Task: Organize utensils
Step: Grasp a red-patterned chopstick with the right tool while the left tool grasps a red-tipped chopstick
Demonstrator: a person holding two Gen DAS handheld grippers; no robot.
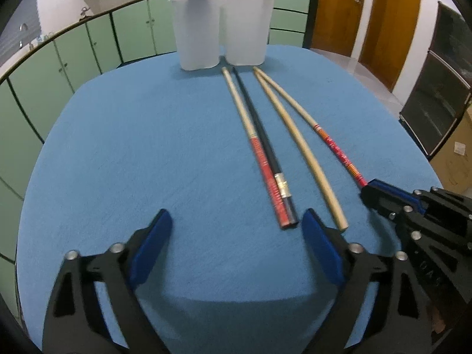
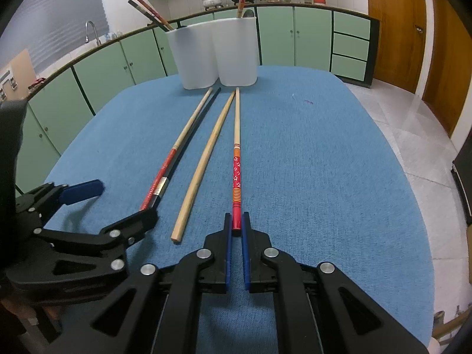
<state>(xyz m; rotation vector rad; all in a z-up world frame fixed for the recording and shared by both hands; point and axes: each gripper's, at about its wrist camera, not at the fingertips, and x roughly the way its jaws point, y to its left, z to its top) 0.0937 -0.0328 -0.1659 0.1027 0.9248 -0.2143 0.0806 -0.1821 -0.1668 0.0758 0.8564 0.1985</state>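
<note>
Several chopsticks lie on the blue table (image 2: 324, 162). My right gripper (image 2: 236, 221) is shut on the near end of a red flower-patterned chopstick (image 2: 236, 171), also in the left wrist view (image 1: 333, 144). My left gripper (image 1: 236, 224) is open and empty, just short of a red-handled chopstick (image 1: 262, 165) and a black chopstick (image 1: 265, 144) lying side by side; it also shows in the right wrist view (image 2: 124, 200). A plain wooden chopstick (image 2: 203, 159) lies between the pairs. A white two-part holder (image 1: 221, 29) stands at the far edge with chopsticks in it.
Green kitchen cabinets (image 2: 118, 59) run behind the table. A wooden door (image 1: 333, 8) and a dark shelf unit (image 1: 436, 88) are to the right. The tiled floor (image 2: 413, 135) lies beyond the table's right edge.
</note>
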